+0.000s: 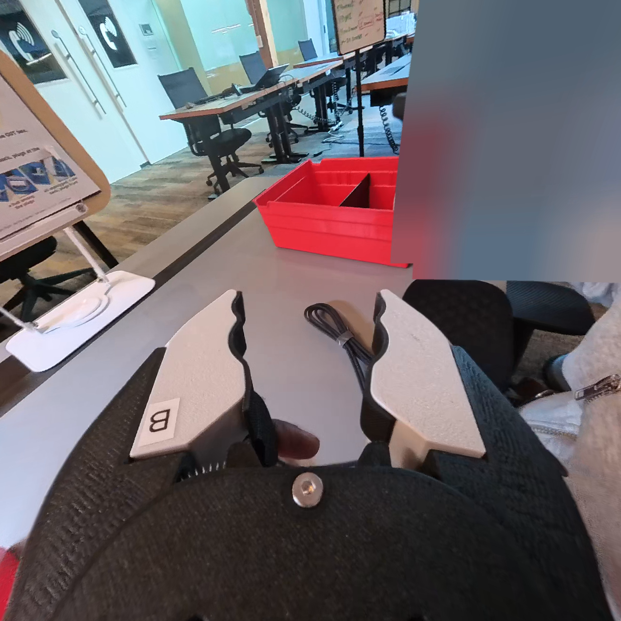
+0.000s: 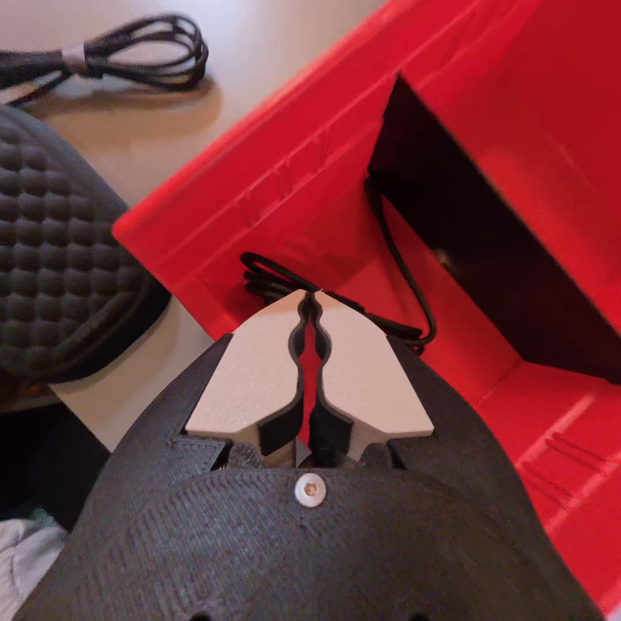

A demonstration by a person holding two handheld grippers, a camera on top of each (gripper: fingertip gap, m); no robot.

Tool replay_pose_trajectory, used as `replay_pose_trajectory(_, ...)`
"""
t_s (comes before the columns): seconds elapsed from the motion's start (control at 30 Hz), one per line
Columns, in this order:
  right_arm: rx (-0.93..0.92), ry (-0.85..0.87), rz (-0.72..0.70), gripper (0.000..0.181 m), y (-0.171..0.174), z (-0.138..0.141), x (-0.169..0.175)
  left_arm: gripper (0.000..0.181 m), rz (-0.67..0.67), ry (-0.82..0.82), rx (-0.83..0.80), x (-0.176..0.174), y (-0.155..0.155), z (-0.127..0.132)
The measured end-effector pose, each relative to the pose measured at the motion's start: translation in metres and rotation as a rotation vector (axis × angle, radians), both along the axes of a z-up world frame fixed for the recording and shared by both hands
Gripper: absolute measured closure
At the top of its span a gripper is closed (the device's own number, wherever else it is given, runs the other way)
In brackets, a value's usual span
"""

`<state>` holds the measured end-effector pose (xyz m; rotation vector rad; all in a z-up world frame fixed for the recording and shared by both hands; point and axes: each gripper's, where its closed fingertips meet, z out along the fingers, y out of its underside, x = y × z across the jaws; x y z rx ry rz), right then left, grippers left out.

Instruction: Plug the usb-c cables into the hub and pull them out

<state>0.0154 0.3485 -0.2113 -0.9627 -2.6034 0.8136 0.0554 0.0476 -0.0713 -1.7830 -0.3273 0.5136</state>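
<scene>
Right gripper (image 2: 311, 295) pinched almost closed on a black cable (image 2: 268, 279) inside the red bin (image 2: 208, 215). Left gripper (image 1: 309, 309) wide open, empty, near a bundled cable (image 1: 331, 324) on the table (image 1: 268, 268). Likely fetching cables; next, lifting clear. Hub unseen.

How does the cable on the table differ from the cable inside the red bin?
The bundled cable on the table lies free on the grey tabletop; the cable in the red bin sits where the right gripper has shut on it. The table cable is tied mid-bundle; the bin cable trails a loose loop. Both are black.
</scene>
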Motion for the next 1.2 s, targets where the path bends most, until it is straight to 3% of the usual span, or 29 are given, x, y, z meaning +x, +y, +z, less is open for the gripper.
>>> replay_pose_trajectory(0.07,-0.04,0.095,-0.029,0.181,-0.003,0.023,-0.005,0.107,0.014,-0.009,0.007,-0.001,-0.007,-0.002)
replay_pose_trajectory(0.2,-0.235,0.342,-0.015,0.13,-0.031,0.092,-0.001,0.107,0.035,-0.067,0.018,-0.003,-0.023,-0.011)
replay_pose_trajectory(0.37,-0.651,0.639,0.187,0.076,-0.102,0.185,0.033,0.107,0.042,-0.164,0.014,-0.003,-0.033,-0.028)
replay_pose_trajectory(0.43,-0.726,0.647,0.234,0.055,-0.125,0.196,0.04,0.107,0.041,-0.172,-0.008,-0.002,-0.035,-0.036)
replay_pose_trajectory(0.5,-0.715,0.629,0.228,0.05,-0.142,0.195,0.036,0.107,0.068,-0.172,-0.015,-0.007,-0.041,-0.042)
replay_pose_trajectory(0.6,-0.699,0.635,0.235,0.059,-0.167,0.194,0.032,0.106,0.116,-0.207,0.022,-0.018,-0.048,-0.05)
replay_pose_trajectory(0.8,-0.829,0.513,0.417,0.064,-0.224,0.193,0.046,0.101,0.066,-0.304,0.02,-0.015,-0.04,-0.068)
replay_pose_trajectory(1.03,-0.689,0.417,0.452,0.074,-0.255,0.153,0.046,0.1,0.166,-0.268,-0.091,-0.023,-0.045,-0.085)
replay_pose_trajectory(1.07,-0.66,0.395,0.457,0.091,-0.257,0.147,0.048,0.108,0.16,-0.266,-0.112,-0.02,-0.044,-0.085)
replay_pose_trajectory(1.1,-0.638,0.4,0.481,0.144,-0.26,0.144,0.053,0.145,0.133,-0.245,-0.106,-0.015,-0.041,-0.079)
replay_pose_trajectory(1.13,-0.623,0.436,0.523,0.181,-0.262,0.145,0.06,0.181,0.069,-0.195,-0.066,-0.005,-0.033,-0.067)
replay_pose_trajectory(1.2,-0.594,0.489,0.573,0.181,-0.267,0.147,0.074,0.181,0.01,-0.142,-0.015,0.009,-0.023,-0.046)
